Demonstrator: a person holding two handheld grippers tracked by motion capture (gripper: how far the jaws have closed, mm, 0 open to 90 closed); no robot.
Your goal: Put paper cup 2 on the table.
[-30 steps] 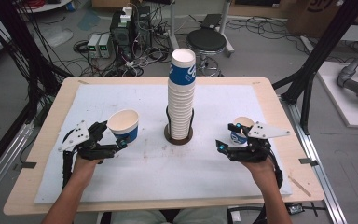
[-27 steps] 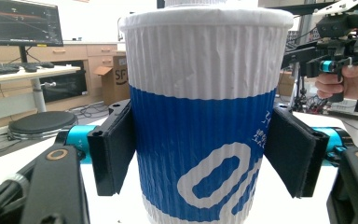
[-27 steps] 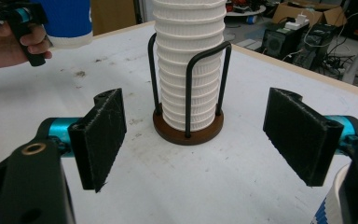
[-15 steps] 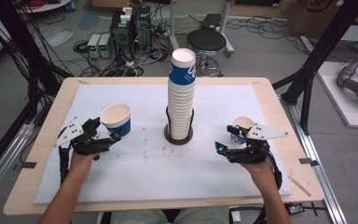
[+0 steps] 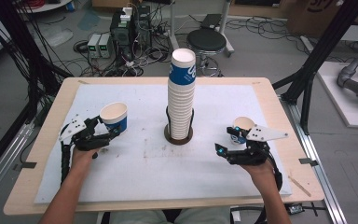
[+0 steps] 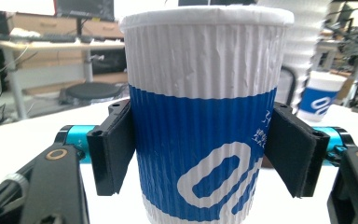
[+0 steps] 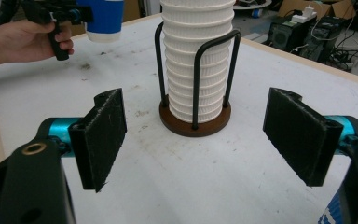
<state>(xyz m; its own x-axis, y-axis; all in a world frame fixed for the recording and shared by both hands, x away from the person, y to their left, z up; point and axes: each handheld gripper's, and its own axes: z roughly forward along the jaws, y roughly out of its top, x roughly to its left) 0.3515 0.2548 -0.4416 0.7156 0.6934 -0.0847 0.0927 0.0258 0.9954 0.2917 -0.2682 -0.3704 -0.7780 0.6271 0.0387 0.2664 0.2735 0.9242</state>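
The ribbed paper cup (image 6: 205,116) was white above a blue band (white looping print on it). Black pads (image 7: 105,135) sat on teal mounts.

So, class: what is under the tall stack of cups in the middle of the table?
The stack of cups stands on a round brown base with black wire uprights rising around it. Whatever lies beneath the bottom cup, and the mat under the base, is covered.

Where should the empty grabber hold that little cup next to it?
Probably around the ribbed middle of the small cup, coming in level from the person's side. It stands upright and round, so the right gripper, jaws open, can close on two opposite sides.
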